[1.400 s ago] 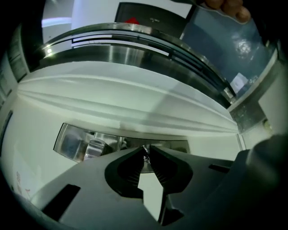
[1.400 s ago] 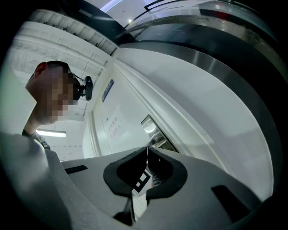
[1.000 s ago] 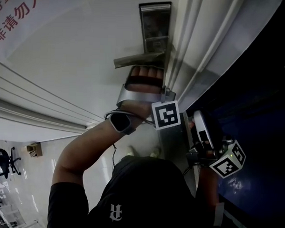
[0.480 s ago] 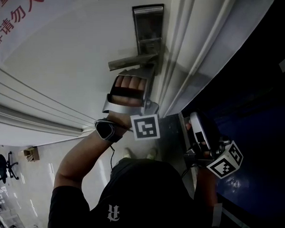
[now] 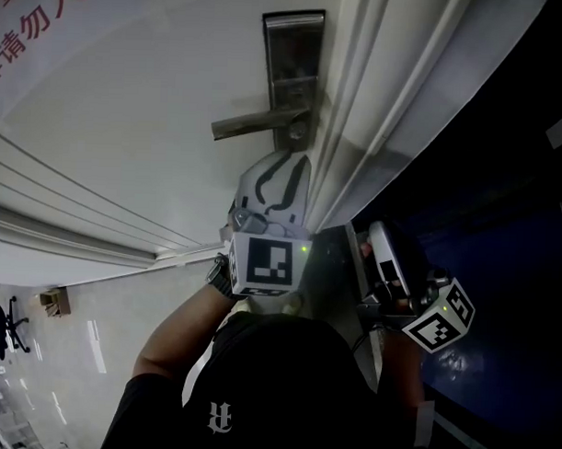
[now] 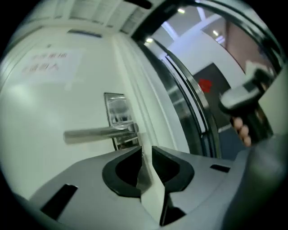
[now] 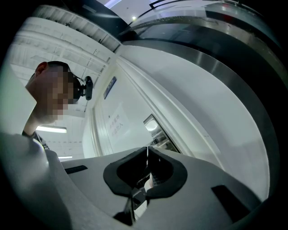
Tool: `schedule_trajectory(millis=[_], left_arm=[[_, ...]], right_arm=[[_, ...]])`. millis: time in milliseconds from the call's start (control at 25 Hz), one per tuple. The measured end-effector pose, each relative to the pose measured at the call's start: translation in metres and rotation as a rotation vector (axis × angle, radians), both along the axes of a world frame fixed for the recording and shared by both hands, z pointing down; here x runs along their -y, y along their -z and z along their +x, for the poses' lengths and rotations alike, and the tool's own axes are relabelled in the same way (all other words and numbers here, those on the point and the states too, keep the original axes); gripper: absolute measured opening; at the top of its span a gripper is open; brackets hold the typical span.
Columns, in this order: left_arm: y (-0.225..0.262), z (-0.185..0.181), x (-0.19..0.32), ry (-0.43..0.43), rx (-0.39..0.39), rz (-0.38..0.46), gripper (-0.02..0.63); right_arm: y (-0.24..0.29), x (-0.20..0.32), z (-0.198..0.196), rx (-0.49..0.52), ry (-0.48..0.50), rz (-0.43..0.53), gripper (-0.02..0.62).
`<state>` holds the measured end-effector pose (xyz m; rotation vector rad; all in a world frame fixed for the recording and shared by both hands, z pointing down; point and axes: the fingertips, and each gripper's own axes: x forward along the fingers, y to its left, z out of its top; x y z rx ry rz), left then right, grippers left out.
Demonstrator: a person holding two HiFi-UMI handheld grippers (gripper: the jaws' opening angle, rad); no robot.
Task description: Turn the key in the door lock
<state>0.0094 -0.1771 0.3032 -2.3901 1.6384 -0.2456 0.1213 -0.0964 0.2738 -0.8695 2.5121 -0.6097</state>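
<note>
"Checking the left tongs (image 6: 145, 150): spread?"
"Narrowly, nothing between them. The lock plate (image 6: 118, 117) lies just ahead, under the lever handle (image 6: 96, 133); I can't make out the key. The right tongs (image 7: 147, 152) are pressed together, farther off."

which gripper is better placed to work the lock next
Left. The left gripper sits just under the door handle, pointed at the lock plate with its jaws slightly apart. The right gripper hangs lower beside the dark glass, jaws together, off the lock.
</note>
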Motion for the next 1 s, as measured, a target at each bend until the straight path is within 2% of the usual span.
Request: schedule_trajectory(millis=[120, 240, 320, 400, 560, 680, 760, 1000], left_arm=[[-0.002, -0.007, 0.008, -0.065, -0.423, -0.135, 0.067], [-0.015, -0.016, 0.019, -0.098, -0.793, -0.279, 0.067], [-0.027, -0.02, 0.025, -0.118, -1.003, -0.366, 0.069], [-0.033, -0.021, 0.029, -0.145, -1.159, -0.417, 0.069], [-0.033, -0.019, 0.038, -0.2, -1.363, -0.475, 0.069], [-0.036, -0.019, 0.045, -0.203, -1.454, -0.501, 0.069], [-0.034, -0.02, 0.05, -0.202, -1.484, -0.484, 0.069], [-0.026, -0.017, 0.06, -0.189, -1.496, -0.438, 0.069]], right_arm=[[0.0, 0.0, 0.002, -0.002, -0.006, -0.002, 0.015], [0.001, -0.001, 0.005, -0.002, -0.014, -0.003, 0.015], [0.0, 0.0, 0.008, -0.003, -0.02, -0.005, 0.015], [-0.001, 0.0, 0.01, -0.003, -0.023, -0.009, 0.017], [-0.002, 0.002, 0.01, -0.006, -0.023, -0.012, 0.015], [-0.002, 0.003, 0.009, -0.007, -0.021, -0.015, 0.015], [-0.002, 0.003, 0.009, -0.008, -0.019, -0.016, 0.017], [-0.004, 0.006, 0.009, -0.005, -0.014, -0.028, 0.017]])
